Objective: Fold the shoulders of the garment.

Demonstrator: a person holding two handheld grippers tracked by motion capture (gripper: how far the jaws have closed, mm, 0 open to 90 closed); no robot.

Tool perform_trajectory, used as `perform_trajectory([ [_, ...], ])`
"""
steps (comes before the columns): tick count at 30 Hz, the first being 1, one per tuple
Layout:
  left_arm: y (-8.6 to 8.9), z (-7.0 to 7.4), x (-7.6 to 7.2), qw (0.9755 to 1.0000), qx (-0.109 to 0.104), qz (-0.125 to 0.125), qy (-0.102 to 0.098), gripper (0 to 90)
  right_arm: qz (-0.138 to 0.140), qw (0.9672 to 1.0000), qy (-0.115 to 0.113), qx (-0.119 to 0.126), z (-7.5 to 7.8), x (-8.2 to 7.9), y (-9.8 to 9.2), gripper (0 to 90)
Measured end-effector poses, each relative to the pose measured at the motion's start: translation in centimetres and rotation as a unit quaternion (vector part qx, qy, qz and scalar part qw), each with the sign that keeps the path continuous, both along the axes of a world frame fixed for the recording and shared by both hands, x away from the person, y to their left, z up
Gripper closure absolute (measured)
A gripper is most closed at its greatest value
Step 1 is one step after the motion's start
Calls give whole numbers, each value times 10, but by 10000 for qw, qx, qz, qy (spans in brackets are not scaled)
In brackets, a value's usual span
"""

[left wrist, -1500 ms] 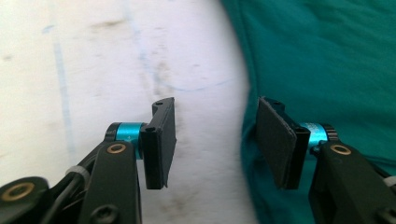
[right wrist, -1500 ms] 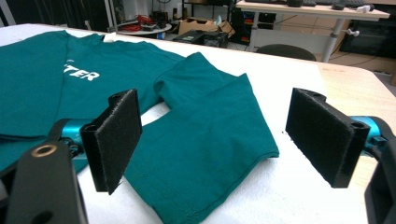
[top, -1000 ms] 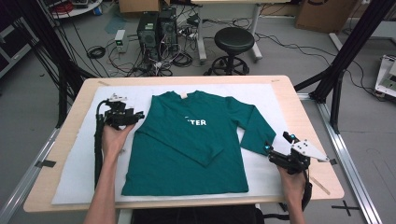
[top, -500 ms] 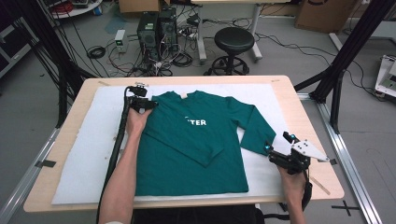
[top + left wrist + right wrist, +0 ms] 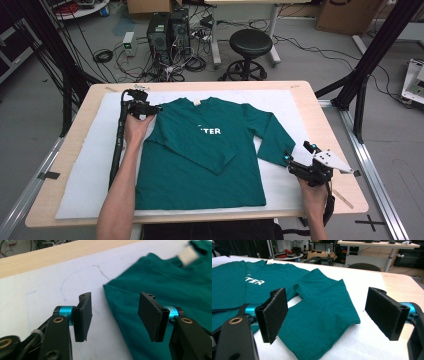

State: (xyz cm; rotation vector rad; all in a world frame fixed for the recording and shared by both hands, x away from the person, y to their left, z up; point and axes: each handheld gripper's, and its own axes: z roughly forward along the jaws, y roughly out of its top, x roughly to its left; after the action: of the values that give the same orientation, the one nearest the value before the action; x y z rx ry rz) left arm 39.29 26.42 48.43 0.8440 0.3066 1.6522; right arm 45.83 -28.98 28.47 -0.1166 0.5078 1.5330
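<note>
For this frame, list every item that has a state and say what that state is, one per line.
Dark green long-sleeved shirt with white lettering: lying flat on the white sheet, one sleeve folded across the front, the other bent beside the body.
Left tool: open, at the shirt's shoulder edge, holding nothing.
Right tool: open, the cuff of the bent sleeve lying between its jaws, not gripped.
White sheet covering the wooden table: spread flat under the shirt.

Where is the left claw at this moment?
In the high view the left claw is at the table's far left, open at the shirt's left shoulder, on the white mat.
</note>
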Motion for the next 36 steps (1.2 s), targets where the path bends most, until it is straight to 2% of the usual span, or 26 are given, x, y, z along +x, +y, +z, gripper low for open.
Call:
perform_trajectory([
  [2,2,-16,-1,9999,110,84,-44,431,-4,10000,-5,6,0,0,0,183],
  [6,9,-46,13,9994,262,169,178,422,-24,10000,-20,9,0,0,0,183],
  [9,12,-61,23,9981,358,313,404,421,-44,10000,-23,7,0,0,1,183],
  [11,15,-67,30,9975,327,413,462,422,-54,10000,-24,15,0,0,1,183],
  [13,23,-71,33,9985,247,254,413,426,-29,10000,-3,12,0,0,1,183],
  [14,26,-72,34,9989,143,281,338,433,-27,10000,-8,18,0,0,0,183],
  [17,32,-72,35,9993,132,120,315,433,-23,10000,-13,20,0,0,0,183],
  [21,30,-77,29,9993,117,312,174,435,14,10000,-9,25,0,0,0,183],
  [22,32,-82,24,9995,176,257,60,435,31,10000,-4,18,0,0,0,183],
  [24,37,-94,17,9993,301,-108,-190,424,58,10000,6,16,0,0,-1,183],
  [26,42,-109,10,9969,414,-407,-532,407,73,10000,31,24,0,0,-1,183],
  [29,51,-133,5,9899,591,-853,-965,387,69,10000,41,31,1,0,-1,183],
  [32,55,-152,4,9838,770,-1053,-1230,372,80,9999,52,53,1,0,-1,183],
  [33,57,-160,5,9810,833,-1124,-1346,372,84,9999,58,55,1,0,-1,182],
  [36,61,-178,13,9767,922,-1263,-1470,370,112,9998,119,62,2,0,-1,183],
])
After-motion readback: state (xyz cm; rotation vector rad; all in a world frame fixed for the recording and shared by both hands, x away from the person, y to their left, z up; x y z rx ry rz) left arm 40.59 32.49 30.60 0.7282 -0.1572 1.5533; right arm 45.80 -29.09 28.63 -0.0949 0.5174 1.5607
